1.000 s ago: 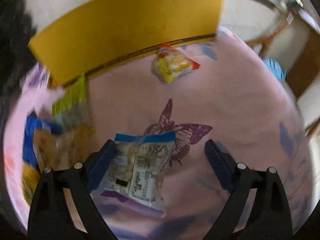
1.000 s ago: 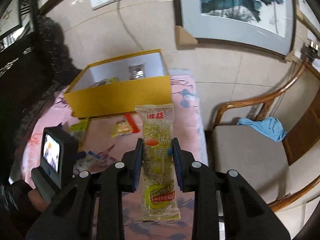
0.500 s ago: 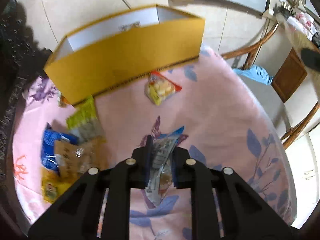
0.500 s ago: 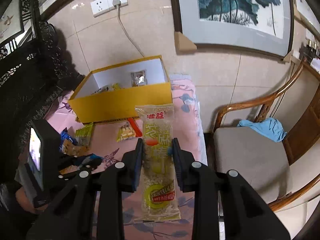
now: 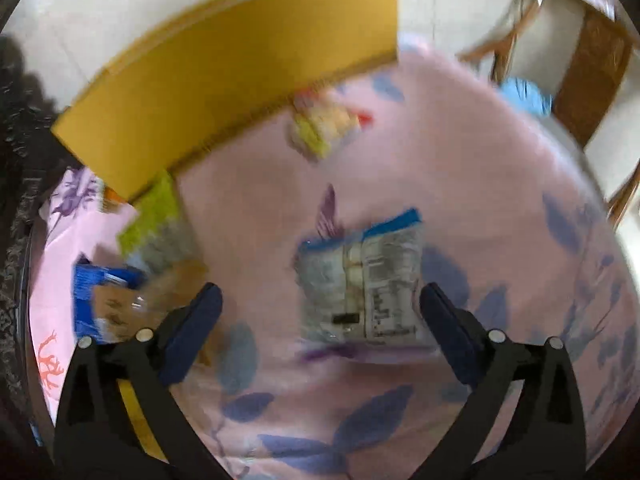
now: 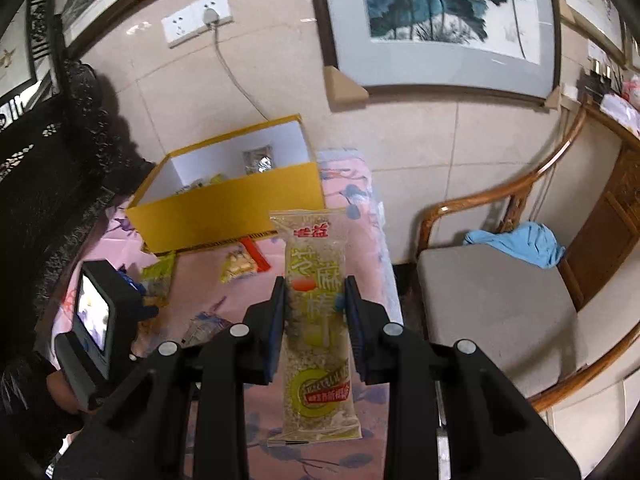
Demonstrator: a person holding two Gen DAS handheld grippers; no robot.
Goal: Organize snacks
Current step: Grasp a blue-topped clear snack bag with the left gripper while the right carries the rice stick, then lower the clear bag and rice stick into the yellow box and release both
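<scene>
Half a second ago our left gripper was pinched on the blue-edged packet; now its fingers stand spread wide and the packet lies flat on the pink cloth between them, printed back upward, well short of the yellow box. So we judge the grab failed or was let go — that packet is not yet in the box, and it needs a fresh pinch. The left view is smeared with motion, so finer detail is lost.

Our right gripper is as it was, pressed together on the long sesame bar, held up in the air nearer to us than the box.

Just in front of the box lies a yellow-and-red packet; by the box's left corner is a green one, and nearer to us than that a blue-and-brown heap. Inside the box we see a silvery packet and some yellow ones.

The cloth, printed with leaves and a butterfly, covers a table under the box. Behind the box rises a tiled wall with a socket and a framed lotus painting; right of the box stands a wooden armchair with a blue rag on its seat.
</scene>
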